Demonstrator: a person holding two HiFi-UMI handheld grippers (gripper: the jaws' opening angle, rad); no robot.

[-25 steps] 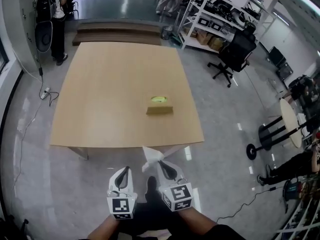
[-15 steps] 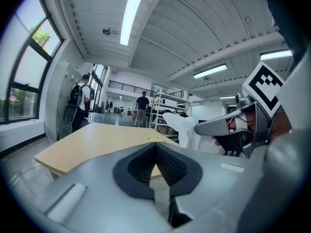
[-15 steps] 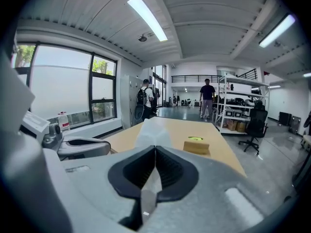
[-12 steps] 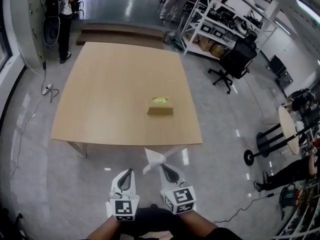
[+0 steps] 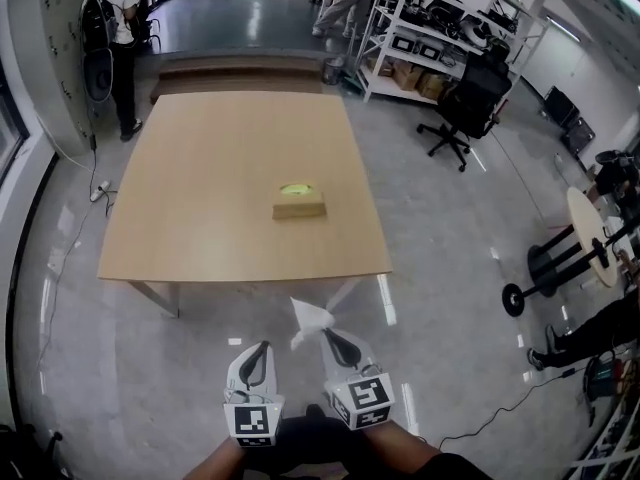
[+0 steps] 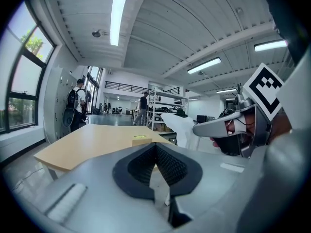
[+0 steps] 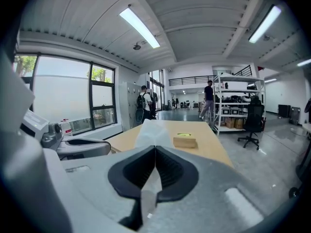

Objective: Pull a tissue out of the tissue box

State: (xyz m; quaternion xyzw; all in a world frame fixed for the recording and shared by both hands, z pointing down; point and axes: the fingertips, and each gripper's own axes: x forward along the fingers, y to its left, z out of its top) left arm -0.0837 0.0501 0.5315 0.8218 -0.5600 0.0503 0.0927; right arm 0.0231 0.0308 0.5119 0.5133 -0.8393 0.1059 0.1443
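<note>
Head view: both forearms, cut off at the bottom edge, hold the left gripper (image 5: pixel 262 348) and right gripper (image 5: pixel 326 334) side by side above the floor, short of the table (image 5: pixel 200 228). The tissue box (image 5: pixel 299 206) lies right of the table's centre, slightly further left in frame than a second ago.

Left gripper view: jaws together, seemingly empty.

Right gripper view: jaws clamped on the tissue (image 7: pixel 148 129).

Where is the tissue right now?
In the head view, the tissue is clamped in the right gripper, over the floor just short of the near edge of the table, apart from the tissue box on it.
</note>
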